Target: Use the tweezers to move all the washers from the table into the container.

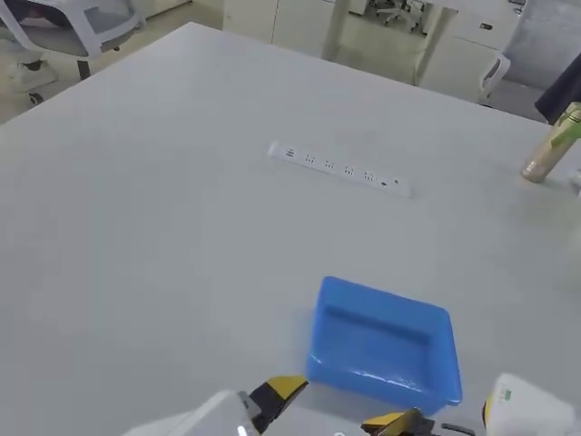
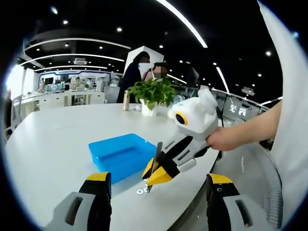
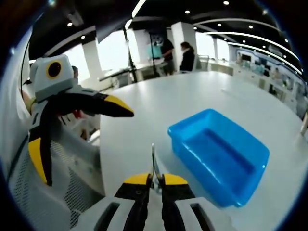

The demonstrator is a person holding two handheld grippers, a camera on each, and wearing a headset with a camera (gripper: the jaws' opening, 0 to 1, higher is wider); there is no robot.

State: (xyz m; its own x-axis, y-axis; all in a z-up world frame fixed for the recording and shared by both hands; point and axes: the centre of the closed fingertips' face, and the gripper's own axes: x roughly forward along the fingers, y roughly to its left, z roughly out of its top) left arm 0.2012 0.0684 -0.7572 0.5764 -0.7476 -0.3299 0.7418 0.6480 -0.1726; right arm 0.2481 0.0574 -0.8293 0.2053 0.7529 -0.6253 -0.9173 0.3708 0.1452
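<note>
Yellow-tipped, my right gripper (image 3: 154, 180) clamps the thin metal tweezers (image 3: 153, 161), tips angled down to pinch a small silver washer (image 2: 140, 192) on the white table (image 2: 48, 144), left gripper (image 2: 157, 179) spread empty, blue rectangular plastic container (image 2: 120, 168) set just beyond for a short carry.

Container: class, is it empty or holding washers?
Empty. The container has a bare blue floor in the right gripper view; a washer lies on the table by the tweezers.
</note>
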